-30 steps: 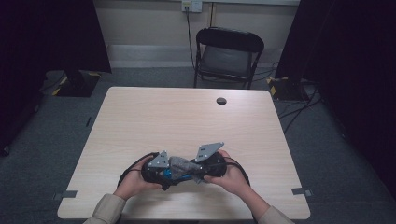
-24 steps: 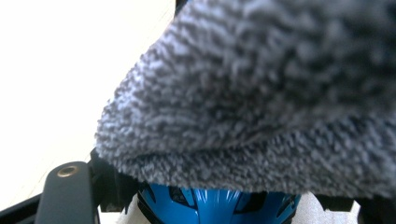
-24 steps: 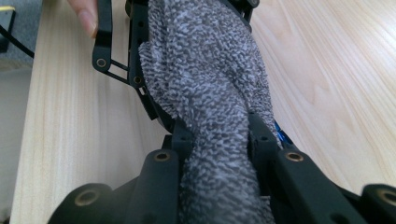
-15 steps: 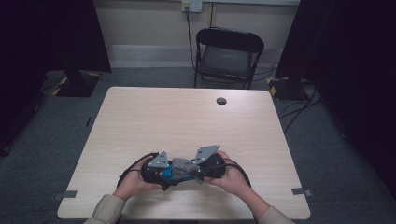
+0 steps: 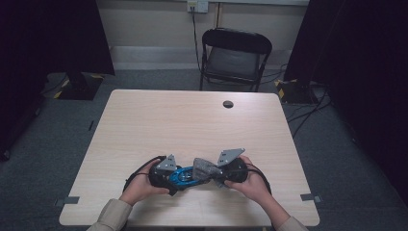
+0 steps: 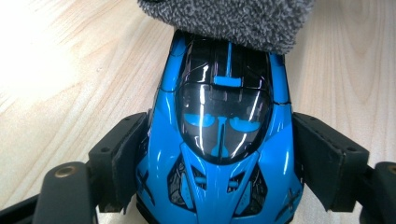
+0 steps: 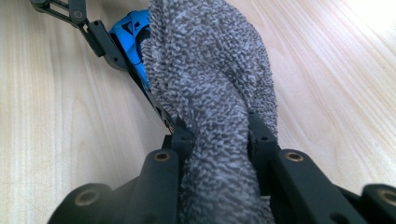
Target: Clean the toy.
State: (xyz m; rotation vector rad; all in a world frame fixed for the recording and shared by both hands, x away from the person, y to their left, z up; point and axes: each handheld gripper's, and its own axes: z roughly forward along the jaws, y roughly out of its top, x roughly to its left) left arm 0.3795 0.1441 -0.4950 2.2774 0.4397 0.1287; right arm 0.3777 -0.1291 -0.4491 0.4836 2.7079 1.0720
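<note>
The blue toy car (image 6: 219,140) sits at the 6 o'clock edge of the tabletop (image 5: 192,120), between the two hands in the high view. Its long axis runs from 9 o'clock to 3 o'clock across the tabletop. In the left gripper view one end of the body points toward 6 o'clock, at the camera, and the other end toward 12 o'clock; which end is the nose cannot be determined. The left claw (image 6: 219,163) grips the car, one black pad pressed against each flank. The right claw (image 7: 219,140) is clamped tightly on a grey terry cloth (image 7: 210,74), which bunches between the pads and spreads forward over the car. The cloth covers the far end of the car in the left gripper view and hides most of the body in the right gripper view. The lower end of the car is cut off by the frame edge. No lettering or brand mark is readable on car or cloth.
</note>
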